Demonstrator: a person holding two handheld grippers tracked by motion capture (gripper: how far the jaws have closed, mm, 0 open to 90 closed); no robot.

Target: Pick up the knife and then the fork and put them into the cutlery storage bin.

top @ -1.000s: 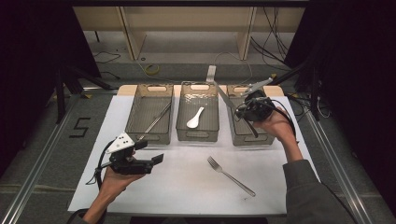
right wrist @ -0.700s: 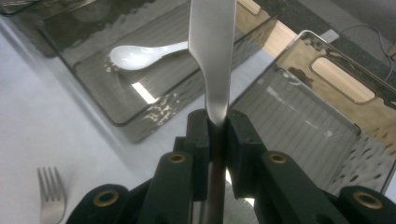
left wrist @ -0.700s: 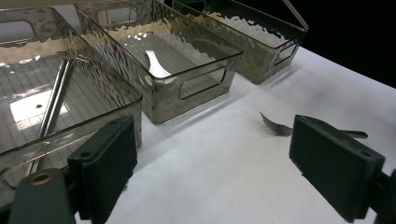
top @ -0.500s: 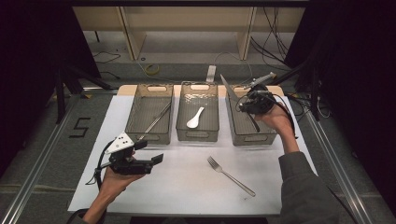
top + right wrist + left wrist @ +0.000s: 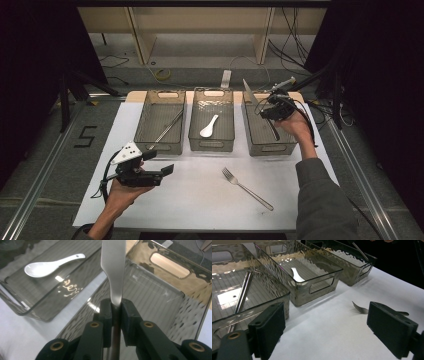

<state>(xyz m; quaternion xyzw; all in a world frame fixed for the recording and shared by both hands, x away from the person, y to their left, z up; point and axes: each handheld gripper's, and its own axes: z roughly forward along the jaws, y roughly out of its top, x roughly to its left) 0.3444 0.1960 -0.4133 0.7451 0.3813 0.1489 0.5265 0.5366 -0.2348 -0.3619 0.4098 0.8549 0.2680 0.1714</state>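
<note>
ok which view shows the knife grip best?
The right gripper view: the right hand-held gripper has its jaws shut on the knife where blade meets handle. The high view shows the knife small, over the right bin. The left gripper view catches a sliver, probably its handle.

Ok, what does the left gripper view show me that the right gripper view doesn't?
Left gripper view, not the right: the fork lying on the white table, the left bin with a metal rod in it, and the open left gripper. Right gripper view, not the left: the right gripper shut on the knife. Both: the white spoon in the middle bin, and the right bin.
</note>
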